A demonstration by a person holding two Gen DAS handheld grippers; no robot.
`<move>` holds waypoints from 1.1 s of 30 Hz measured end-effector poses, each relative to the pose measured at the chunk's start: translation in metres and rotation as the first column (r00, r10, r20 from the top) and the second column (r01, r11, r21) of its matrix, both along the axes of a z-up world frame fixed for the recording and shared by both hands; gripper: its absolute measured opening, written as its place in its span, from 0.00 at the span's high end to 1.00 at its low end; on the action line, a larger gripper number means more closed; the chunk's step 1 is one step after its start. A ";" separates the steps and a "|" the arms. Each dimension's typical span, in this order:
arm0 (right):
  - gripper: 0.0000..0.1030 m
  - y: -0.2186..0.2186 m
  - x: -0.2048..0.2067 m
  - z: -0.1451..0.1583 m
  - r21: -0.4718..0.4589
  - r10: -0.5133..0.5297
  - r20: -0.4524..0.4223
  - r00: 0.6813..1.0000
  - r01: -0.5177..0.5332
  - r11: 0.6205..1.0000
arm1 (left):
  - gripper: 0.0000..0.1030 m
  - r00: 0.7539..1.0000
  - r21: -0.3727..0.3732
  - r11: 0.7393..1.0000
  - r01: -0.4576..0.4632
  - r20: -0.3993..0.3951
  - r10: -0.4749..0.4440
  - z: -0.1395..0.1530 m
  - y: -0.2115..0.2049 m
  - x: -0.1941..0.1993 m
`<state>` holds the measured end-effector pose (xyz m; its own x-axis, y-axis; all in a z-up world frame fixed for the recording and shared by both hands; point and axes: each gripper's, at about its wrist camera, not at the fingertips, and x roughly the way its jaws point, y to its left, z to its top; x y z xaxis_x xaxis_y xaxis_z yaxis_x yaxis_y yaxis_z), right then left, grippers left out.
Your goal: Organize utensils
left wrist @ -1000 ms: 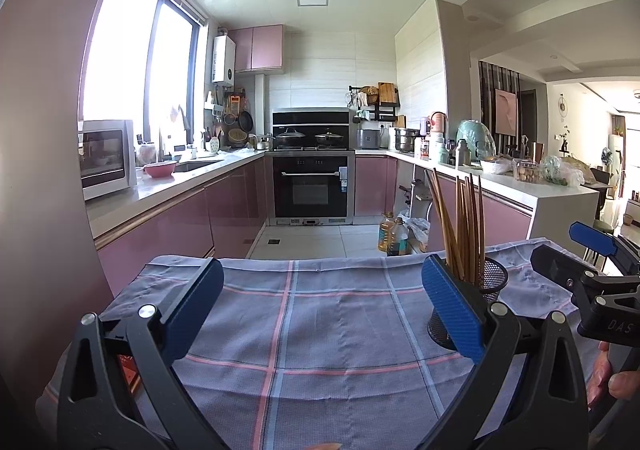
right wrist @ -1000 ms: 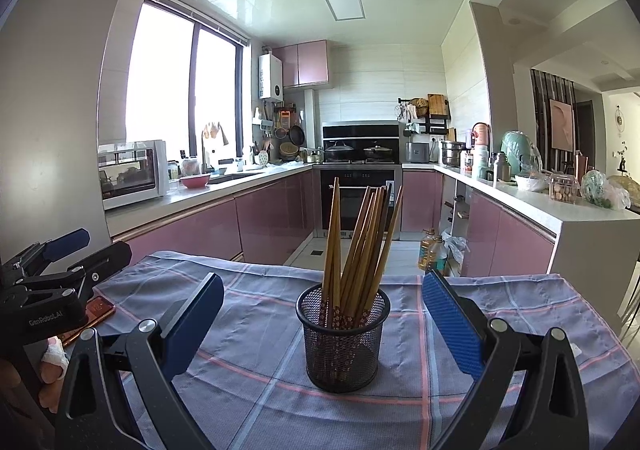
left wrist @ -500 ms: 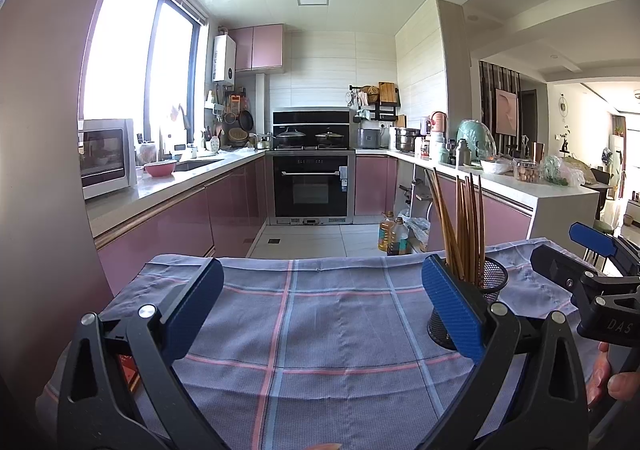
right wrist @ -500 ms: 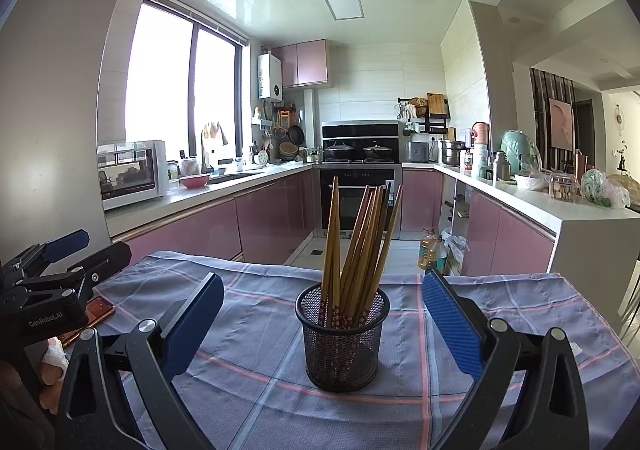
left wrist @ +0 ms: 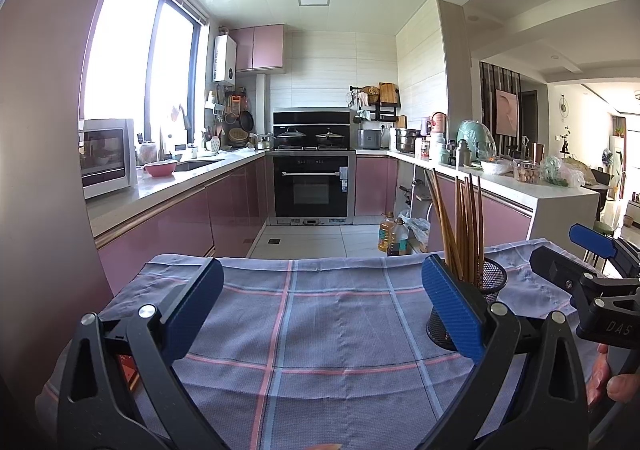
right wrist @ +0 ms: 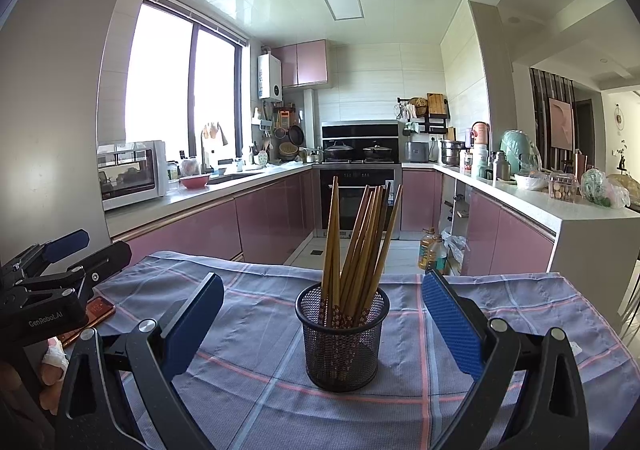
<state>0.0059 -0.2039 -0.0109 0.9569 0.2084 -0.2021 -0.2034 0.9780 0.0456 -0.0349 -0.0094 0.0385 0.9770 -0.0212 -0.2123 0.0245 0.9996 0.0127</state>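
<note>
A black mesh holder stands upright on the checked cloth, with several wooden chopsticks leaning inside it. My right gripper is open, and the holder sits between and just beyond its blue pads. In the left wrist view the same holder shows behind the right pad, its chopsticks rising above. My left gripper is open over bare cloth with nothing between its fingers. Each gripper appears at the edge of the other's view.
A grey cloth with pink and blue lines covers the table. An orange phone-like object lies at its left edge. Behind the table stretch pink kitchen cabinets, an oven and a white counter. A hand holds the right gripper.
</note>
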 end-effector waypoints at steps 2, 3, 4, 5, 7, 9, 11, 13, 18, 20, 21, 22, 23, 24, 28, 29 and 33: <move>0.07 0.000 0.000 0.000 0.001 -0.001 0.000 1.000 0.001 1.000 | 0.05 1.000 -0.001 1.000 0.001 -0.001 -0.001 0.000 0.000 0.000; 0.07 0.000 0.000 0.000 0.001 -0.002 0.000 1.000 0.002 1.000 | 0.05 1.000 -0.001 1.000 0.002 -0.001 -0.002 0.000 0.000 0.000; 0.07 0.000 0.000 0.000 0.002 -0.002 -0.001 1.000 0.002 1.000 | 0.05 1.000 -0.001 1.000 0.001 -0.001 -0.001 0.000 -0.001 0.000; 0.07 -0.001 0.000 0.000 0.004 -0.001 -0.002 1.000 0.001 1.000 | 0.05 1.000 0.000 1.000 0.002 0.000 -0.002 -0.001 -0.002 0.000; 0.07 -0.001 0.000 0.000 0.004 -0.003 -0.001 1.000 0.003 1.000 | 0.05 1.000 -0.002 1.000 0.002 -0.001 -0.002 -0.001 -0.001 0.000; 0.07 -0.001 0.000 0.000 0.003 -0.003 -0.002 1.000 0.003 1.000 | 0.05 1.000 -0.002 1.000 0.002 0.000 -0.002 -0.001 -0.001 0.000; 0.07 -0.001 0.000 0.000 0.005 -0.002 -0.002 1.000 0.002 1.000 | 0.05 1.000 -0.002 1.000 0.002 -0.001 -0.002 -0.001 -0.001 0.000; 0.07 -0.001 0.000 0.000 0.005 -0.002 -0.001 1.000 0.002 1.000 | 0.05 1.000 -0.002 1.000 0.002 -0.001 -0.002 -0.001 -0.001 0.000; 0.07 -0.001 0.000 0.000 0.004 -0.004 -0.002 1.000 0.004 1.000 | 0.05 1.000 -0.002 1.000 0.003 0.000 -0.003 -0.001 -0.002 0.000; 0.07 -0.001 0.000 0.000 0.005 -0.002 -0.001 1.000 0.002 1.000 | 0.05 1.000 -0.003 1.000 0.002 0.000 -0.002 -0.001 -0.001 0.000; 0.07 -0.001 0.000 0.000 0.004 -0.003 -0.001 1.000 0.003 1.000 | 0.05 1.000 -0.003 1.000 0.002 0.000 -0.002 -0.001 -0.002 0.000; 0.07 -0.001 0.000 0.000 0.005 -0.003 0.000 1.000 0.003 1.000 | 0.05 1.000 -0.003 1.000 0.002 -0.001 -0.002 -0.001 -0.002 0.000; 0.07 -0.001 0.000 0.000 0.006 -0.002 -0.001 1.000 0.002 1.000 | 0.05 1.000 -0.003 1.000 0.002 0.000 -0.002 -0.001 -0.001 0.000; 0.07 -0.001 0.000 0.000 0.006 -0.003 -0.001 1.000 0.003 1.000 | 0.05 1.000 -0.003 1.000 0.002 0.000 -0.002 -0.001 -0.001 0.000; 0.07 -0.001 0.000 0.000 0.005 -0.002 0.000 1.000 0.002 1.000 | 0.05 1.000 -0.003 1.000 0.003 0.000 -0.003 -0.001 -0.002 0.000; 0.07 -0.001 0.000 0.000 0.005 -0.002 0.000 1.000 0.002 1.000 | 0.05 1.000 -0.003 1.000 0.003 0.000 -0.003 -0.001 -0.002 0.000; 0.07 0.000 -0.001 0.000 0.007 -0.003 0.001 1.000 0.003 1.000 | 0.05 1.000 -0.003 1.000 0.002 0.000 -0.002 -0.001 -0.001 0.000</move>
